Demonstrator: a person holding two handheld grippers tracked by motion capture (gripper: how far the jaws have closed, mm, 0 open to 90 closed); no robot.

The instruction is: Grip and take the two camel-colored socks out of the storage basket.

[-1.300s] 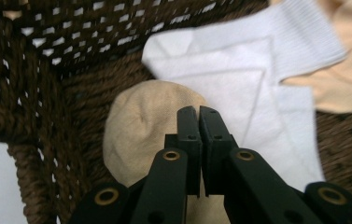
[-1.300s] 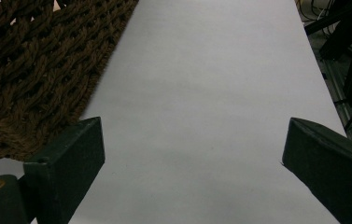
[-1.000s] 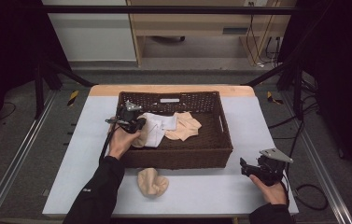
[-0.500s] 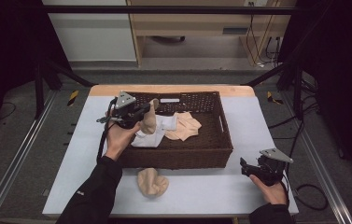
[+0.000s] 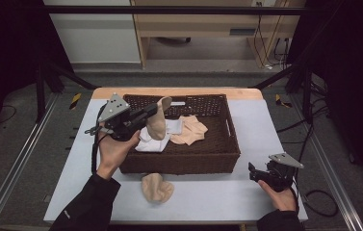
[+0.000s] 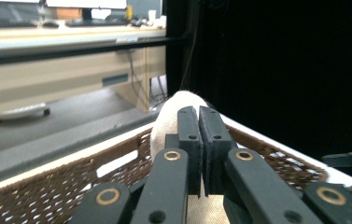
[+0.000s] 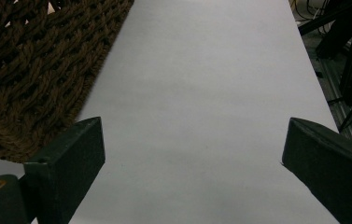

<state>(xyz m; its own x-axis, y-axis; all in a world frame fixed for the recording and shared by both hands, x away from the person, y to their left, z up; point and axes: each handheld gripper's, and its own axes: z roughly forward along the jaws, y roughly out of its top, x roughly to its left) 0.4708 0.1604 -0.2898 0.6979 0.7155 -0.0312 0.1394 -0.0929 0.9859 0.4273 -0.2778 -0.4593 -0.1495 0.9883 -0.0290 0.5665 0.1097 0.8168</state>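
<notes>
left gripper (image 5: 156, 111) is pinching a beige sock (image 5: 158, 121) up over the basket (image 5: 179, 161), probably sorting; right gripper (image 5: 257, 172) rests spread wide on the table (image 5: 265, 120)

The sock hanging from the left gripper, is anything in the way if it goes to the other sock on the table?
Yes, the front wall of the basket. The hanging sock, pinched by the left gripper, is above the basket, and the other sock lies just outside that wall.
</notes>
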